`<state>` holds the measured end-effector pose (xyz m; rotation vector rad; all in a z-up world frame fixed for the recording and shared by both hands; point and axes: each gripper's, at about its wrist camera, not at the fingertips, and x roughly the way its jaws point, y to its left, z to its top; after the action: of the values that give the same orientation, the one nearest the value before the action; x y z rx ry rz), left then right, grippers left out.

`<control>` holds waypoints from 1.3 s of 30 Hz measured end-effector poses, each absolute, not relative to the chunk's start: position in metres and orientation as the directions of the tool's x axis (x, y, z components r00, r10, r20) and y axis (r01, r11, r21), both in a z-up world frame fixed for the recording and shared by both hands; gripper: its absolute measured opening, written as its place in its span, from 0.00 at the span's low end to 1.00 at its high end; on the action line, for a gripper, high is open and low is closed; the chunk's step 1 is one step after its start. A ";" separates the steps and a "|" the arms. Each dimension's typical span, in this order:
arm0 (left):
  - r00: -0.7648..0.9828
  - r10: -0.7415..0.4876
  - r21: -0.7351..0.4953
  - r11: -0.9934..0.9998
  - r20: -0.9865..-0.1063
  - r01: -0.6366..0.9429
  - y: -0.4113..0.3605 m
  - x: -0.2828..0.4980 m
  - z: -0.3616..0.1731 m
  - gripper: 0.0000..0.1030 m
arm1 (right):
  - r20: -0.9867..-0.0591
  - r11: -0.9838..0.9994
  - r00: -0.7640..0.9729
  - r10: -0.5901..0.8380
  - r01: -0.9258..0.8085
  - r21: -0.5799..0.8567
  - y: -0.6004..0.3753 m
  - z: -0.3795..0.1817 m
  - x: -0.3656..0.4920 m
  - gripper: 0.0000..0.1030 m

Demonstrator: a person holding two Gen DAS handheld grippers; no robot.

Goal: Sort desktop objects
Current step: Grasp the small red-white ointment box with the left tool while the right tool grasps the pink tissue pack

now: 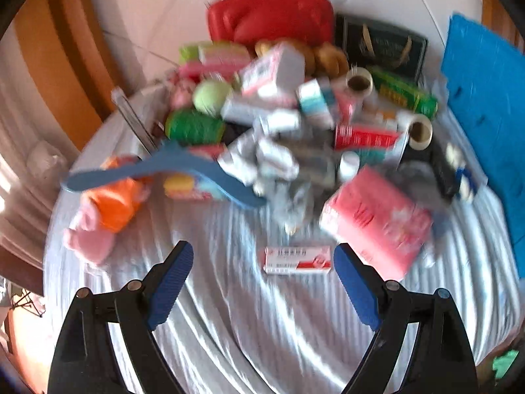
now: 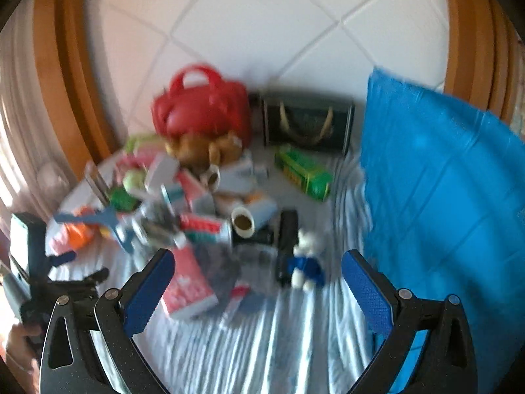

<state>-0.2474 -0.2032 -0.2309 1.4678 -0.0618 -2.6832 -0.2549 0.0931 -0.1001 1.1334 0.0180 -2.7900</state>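
A heap of mixed objects lies on a striped light cloth (image 1: 262, 321): medicine boxes, tape rolls (image 1: 359, 82), a blue hanger (image 1: 154, 170), a pink tissue pack (image 1: 377, 220), a green ball (image 1: 210, 95). A small red-and-white medicine box (image 1: 297, 259) lies apart, just ahead of my left gripper (image 1: 264, 257), which is open and empty above the cloth. My right gripper (image 2: 257, 264) is open and empty; a pink pack (image 2: 187, 285) and a blue-and-white toy bear (image 2: 306, 266) lie between its fingers' line of sight. Both views are motion-blurred.
A red handbag (image 1: 272, 16) and a dark gift bag (image 1: 380, 44) stand at the back by the tiled wall. A blue bag (image 2: 439, 203) stands at the right. A green box (image 2: 303, 172) lies near it. The left gripper shows at the right wrist view's left edge (image 2: 42, 262).
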 end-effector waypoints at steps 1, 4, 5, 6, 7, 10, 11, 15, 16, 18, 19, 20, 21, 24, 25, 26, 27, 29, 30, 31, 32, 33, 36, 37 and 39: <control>-0.519 -0.081 0.071 -0.997 -0.851 0.038 -0.204 -0.250 -0.241 0.86 | -0.716 -0.992 -0.690 -0.107 0.123 0.029 0.092 -0.113 -0.258 1.00; -0.490 -0.037 0.054 -0.998 -0.871 -0.020 -0.200 -0.258 -0.262 0.86 | -0.776 -0.991 -0.624 -0.092 0.133 0.011 0.090 -0.144 -0.266 1.00; -0.480 -0.030 0.057 -0.998 -0.877 -0.041 -0.198 -0.261 -0.268 0.86 | -0.793 -0.991 -0.603 -0.089 0.137 0.008 0.089 -0.153 -0.268 1.00; -0.472 -0.008 0.057 -0.994 -0.882 -0.090 -0.194 -0.265 -0.274 0.86 | -0.808 -0.990 -0.583 -0.087 0.140 0.006 0.088 -0.162 -0.270 1.00; -0.471 -0.007 0.071 -0.990 -0.882 -0.118 -0.191 -0.267 -0.277 0.86 | -0.821 -0.989 -0.564 -0.086 0.145 0.005 0.087 -0.170 -0.271 1.00; -0.468 -0.011 0.138 -0.962 -0.884 -0.237 -0.183 -0.275 -0.289 0.86 | -0.850 -0.987 -0.520 -0.089 0.161 0.005 0.083 -0.189 -0.276 1.00; -0.462 -0.015 0.150 -0.955 -0.887 -0.256 -0.182 -0.277 -0.291 0.86 | -0.856 -0.986 -0.510 -0.090 0.167 0.004 0.083 -0.191 -0.276 1.00; -0.406 0.010 0.150 -0.921 -0.914 -0.360 -0.178 -0.287 -0.313 0.85 | -0.869 -0.981 -0.485 -0.096 0.195 -0.001 0.076 -0.199 -0.280 1.00; -0.387 0.020 0.138 -0.916 -0.922 -0.376 -0.177 -0.289 -0.318 0.85 | -0.872 -0.979 -0.479 -0.098 0.204 -0.002 0.073 -0.200 -0.281 1.00; -0.370 0.079 0.071 -0.924 -0.926 -0.375 -0.179 -0.294 -0.322 0.69 | -0.878 -0.975 -0.466 -0.107 0.224 0.000 0.068 -0.203 -0.284 1.00; -0.349 0.113 0.019 -0.935 -0.930 -0.354 -0.182 -0.297 -0.323 0.61 | -0.881 -0.973 -0.461 -0.109 0.231 0.000 0.064 -0.204 -0.285 1.00; -0.344 0.129 -0.008 -0.944 -0.930 -0.331 -0.184 -0.299 -0.323 0.47 | -0.883 -0.971 -0.457 -0.110 0.240 -0.003 0.061 -0.206 -0.287 1.00; -0.338 0.134 -0.031 -0.956 -0.931 -0.293 -0.188 -0.301 -0.325 0.39 | -0.885 -0.968 -0.452 -0.112 0.252 -0.006 0.056 -0.208 -0.289 1.00; -0.338 0.096 -0.039 -0.984 -0.936 -0.172 -0.197 -0.300 -0.328 0.28 | -0.895 -0.958 -0.430 -0.121 0.285 -0.008 0.042 -0.216 -0.298 1.00; -0.328 0.080 -0.041 -0.991 -0.941 -0.126 -0.200 -0.297 -0.330 0.28 | -0.897 -0.955 -0.423 -0.129 0.297 -0.002 0.039 -0.218 -0.300 1.00; -0.321 0.068 -0.041 -0.995 -0.945 -0.090 -0.203 -0.294 -0.331 0.28 | -0.901 -0.951 -0.412 -0.136 0.311 0.002 0.035 -0.221 -0.303 1.00; -0.317 0.048 -0.032 -0.998 -0.947 -0.058 -0.205 -0.291 -0.332 0.28 | -0.906 -0.945 -0.400 -0.140 0.327 0.001 0.029 -0.224 -0.306 1.00; -0.316 0.016 -0.015 -1.000 -0.949 -0.008 -0.209 -0.284 -0.332 0.27 | -0.918 -0.932 -0.371 -0.141 0.363 -0.004 0.017 -0.233 -0.313 1.00; -0.316 0.008 -0.017 -1.000 -0.949 0.025 -0.211 -0.280 -0.333 0.26 | -0.923 -0.927 -0.358 -0.141 0.376 -0.004 0.011 -0.237 -0.317 1.00; -0.317 0.005 -0.018 -0.999 -0.948 0.041 -0.213 -0.277 -0.332 0.26 | -0.930 -0.920 -0.338 -0.144 0.392 -0.001 0.004 -0.241 -0.321 1.00; -0.323 -0.005 -0.016 -0.998 -0.946 0.062 -0.215 -0.273 -0.332 0.26 | -0.936 -0.915 -0.322 -0.144 0.404 0.002 -0.003 -0.245 -0.324 1.00; -0.328 -0.013 -0.012 -0.997 -0.944 0.075 -0.217 -0.270 -0.332 0.25 | -0.941 -0.910 -0.307 -0.144 0.415 0.003 -0.009 -0.248 -0.328 1.00; -0.342 -0.029 -0.008 -0.994 -0.939 0.106 -0.220 -0.265 -0.332 0.25 | -0.954 -0.895 -0.267 -0.136 0.447 0.002 -0.030 -0.257 -0.339 1.00; -0.342 -0.025 -0.015 -0.993 -0.939 0.114 -0.222 -0.265 -0.334 0.25 | -0.958 -0.889 -0.255 -0.130 0.457 -0.001 -0.037 -0.262 -0.343 1.00; -0.339 -0.029 -0.017 -0.991 -0.940 0.131 -0.223 -0.264 -0.337 0.25 | -0.968 -0.881 -0.221 -0.122 0.473 0.003 -0.047 -0.272 -0.349 1.00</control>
<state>-0.2640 -0.2231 -0.3373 1.7454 0.1357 -2.4902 -0.3491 -0.0467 -0.2716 1.6645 0.4145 -2.1515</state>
